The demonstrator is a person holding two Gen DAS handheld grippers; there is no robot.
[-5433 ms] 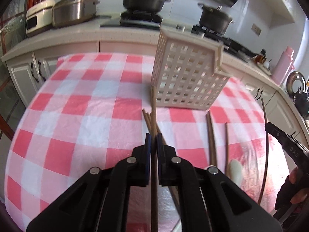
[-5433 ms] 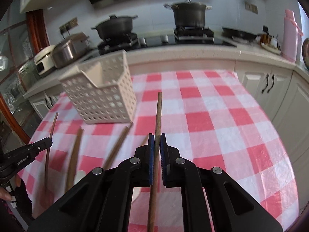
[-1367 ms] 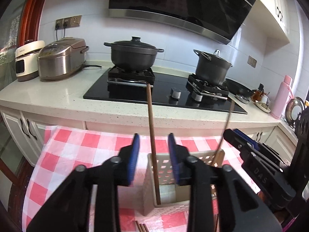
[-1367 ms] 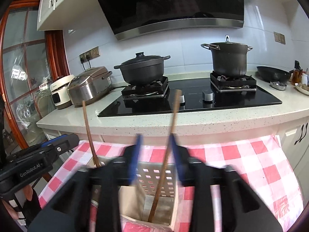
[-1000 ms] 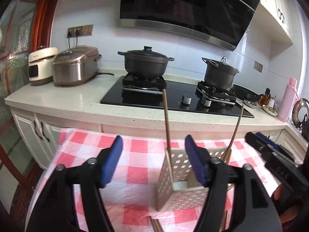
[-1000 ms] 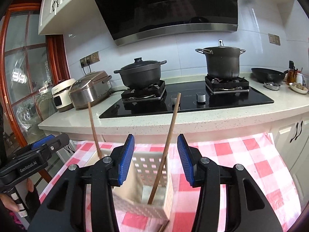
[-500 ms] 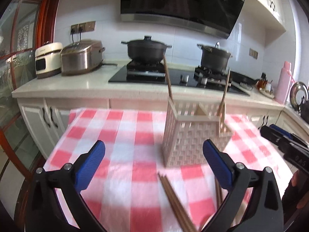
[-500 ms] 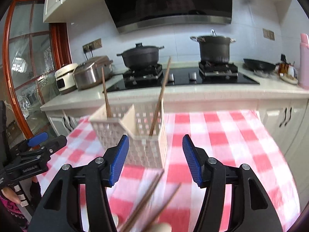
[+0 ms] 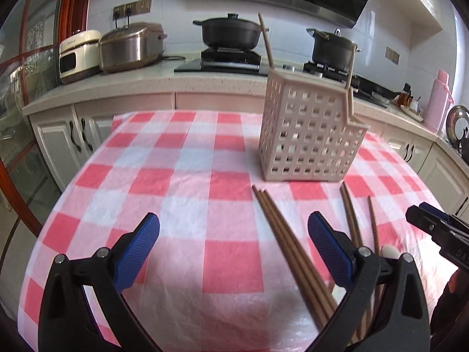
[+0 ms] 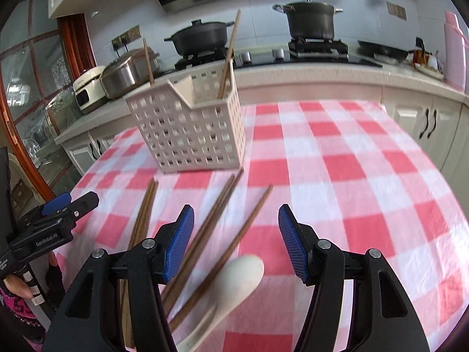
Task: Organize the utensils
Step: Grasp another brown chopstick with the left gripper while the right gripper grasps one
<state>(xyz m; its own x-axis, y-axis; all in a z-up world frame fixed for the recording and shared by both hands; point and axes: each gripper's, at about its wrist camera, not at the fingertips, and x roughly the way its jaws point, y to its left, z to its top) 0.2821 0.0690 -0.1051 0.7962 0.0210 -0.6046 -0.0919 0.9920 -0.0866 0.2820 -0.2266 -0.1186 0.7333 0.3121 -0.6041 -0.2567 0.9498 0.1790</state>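
Note:
A beige perforated basket [image 9: 307, 135] [image 10: 187, 135] stands on the red-checked tablecloth [image 9: 190, 176]. Two brown chopsticks [image 9: 265, 41] [image 10: 230, 50] stand upright in it, apart from each other. In front of the basket lie several loose chopsticks [image 9: 290, 249] [image 10: 217, 214] and a white spoon [image 10: 237, 275] [image 9: 390, 250]. My left gripper [image 9: 231, 223] is wide open and empty above the cloth, with three chopsticks running under its right finger. My right gripper [image 10: 235, 211] is open and empty over the spoon and chopsticks. Nothing is between either pair of pads.
Behind the table runs a counter with two rice cookers [image 9: 129, 47], two black pots [image 9: 231, 30] on a stove and a pink flask [image 9: 439, 99]. White cabinets [image 10: 425, 120] stand below it. The table's round edge drops off at left and right.
Both grippers let go of a chopstick in the basket and opened wide. They drew back and sank towards the table, so the loose chopsticks and spoon came into view.

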